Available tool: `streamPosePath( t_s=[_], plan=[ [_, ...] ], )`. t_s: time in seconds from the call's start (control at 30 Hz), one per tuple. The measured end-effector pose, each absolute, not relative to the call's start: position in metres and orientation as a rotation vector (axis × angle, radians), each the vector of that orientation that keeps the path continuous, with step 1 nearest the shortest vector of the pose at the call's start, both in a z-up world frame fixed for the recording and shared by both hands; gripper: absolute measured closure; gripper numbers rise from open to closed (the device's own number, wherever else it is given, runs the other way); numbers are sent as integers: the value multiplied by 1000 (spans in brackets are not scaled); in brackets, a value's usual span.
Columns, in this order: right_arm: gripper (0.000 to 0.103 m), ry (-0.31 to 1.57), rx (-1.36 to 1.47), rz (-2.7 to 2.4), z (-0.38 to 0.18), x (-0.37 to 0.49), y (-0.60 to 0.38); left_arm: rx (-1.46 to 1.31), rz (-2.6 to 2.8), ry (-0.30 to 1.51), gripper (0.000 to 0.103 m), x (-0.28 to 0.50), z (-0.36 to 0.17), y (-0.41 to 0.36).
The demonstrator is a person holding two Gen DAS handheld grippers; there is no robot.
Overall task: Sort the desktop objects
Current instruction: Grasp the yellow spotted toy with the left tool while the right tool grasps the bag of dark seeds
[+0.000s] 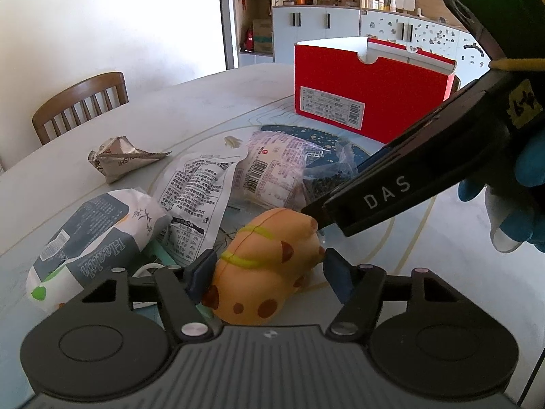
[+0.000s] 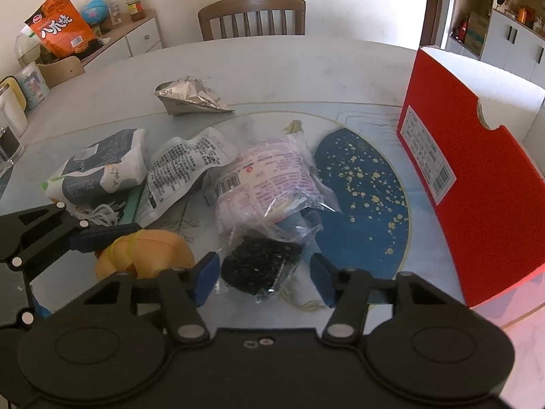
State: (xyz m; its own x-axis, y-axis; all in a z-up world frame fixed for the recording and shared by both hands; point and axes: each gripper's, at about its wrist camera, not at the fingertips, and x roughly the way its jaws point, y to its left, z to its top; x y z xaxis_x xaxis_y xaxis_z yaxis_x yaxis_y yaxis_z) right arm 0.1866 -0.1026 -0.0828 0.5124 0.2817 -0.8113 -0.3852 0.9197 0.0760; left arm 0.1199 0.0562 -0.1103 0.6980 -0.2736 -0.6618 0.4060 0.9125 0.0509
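An orange squishy toy [image 1: 262,266] with brown spots and yellow bands lies on the table between the fingers of my left gripper [image 1: 269,272], which is open around it; whether the left pad touches it is unclear. The toy also shows in the right wrist view [image 2: 150,255]. My right gripper [image 2: 264,277] is open, its fingers either side of a clear bag of black seeds [image 2: 262,266]. A red open-top box [image 1: 368,92] stands behind, also at the right in the right wrist view [image 2: 477,184].
Snack packets lie in a heap: a purple-printed one [image 2: 265,177], a white printed one [image 2: 184,170], a grey-white "Health" bag [image 1: 95,242] and a crumpled foil wrapper [image 2: 190,97]. A wooden chair [image 2: 252,17] stands at the table's far side.
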Motion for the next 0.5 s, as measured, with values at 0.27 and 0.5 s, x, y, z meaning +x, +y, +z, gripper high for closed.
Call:
streamPosePath(
  t_s=[0.27,0.5],
  plan=[
    [60,943,-126,399,-81,183,-104,213,-364,699,41,117,-108,53],
    [62,936,-127,394,-77,178,-110,214,-366,690,43,114,-102,50]
  ],
)
